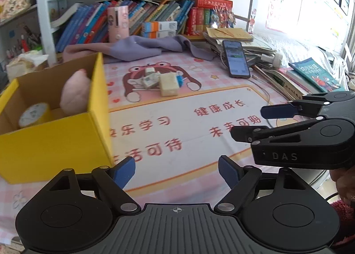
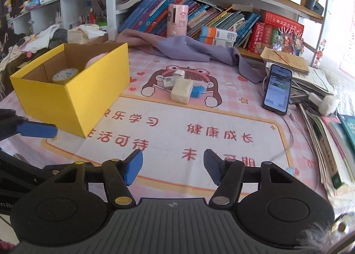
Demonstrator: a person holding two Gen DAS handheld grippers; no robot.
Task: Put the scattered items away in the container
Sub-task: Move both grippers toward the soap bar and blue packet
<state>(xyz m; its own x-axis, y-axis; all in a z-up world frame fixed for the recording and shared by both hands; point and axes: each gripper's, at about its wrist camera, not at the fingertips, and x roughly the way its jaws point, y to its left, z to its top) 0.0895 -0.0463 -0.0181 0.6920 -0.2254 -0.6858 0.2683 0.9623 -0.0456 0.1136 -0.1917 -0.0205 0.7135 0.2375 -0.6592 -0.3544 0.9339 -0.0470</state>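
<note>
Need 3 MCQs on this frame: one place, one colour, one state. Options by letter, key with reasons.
1. Where is the tape roll?
A. inside the box
B. on the phone
C. on the shelf

2. What colour is the box outside?
A. green
B. yellow
C. red

3. What state is the right gripper in?
A. shut on the soap bar
B. open, holding nothing
C. shut on the cloth

Key:
1 A, the roll lies on the box floor beside a pink soft thing.
2 B, its outer walls are yellow.
3 B, bare mat shows between its pads; the bar lies far ahead on the mat.
</note>
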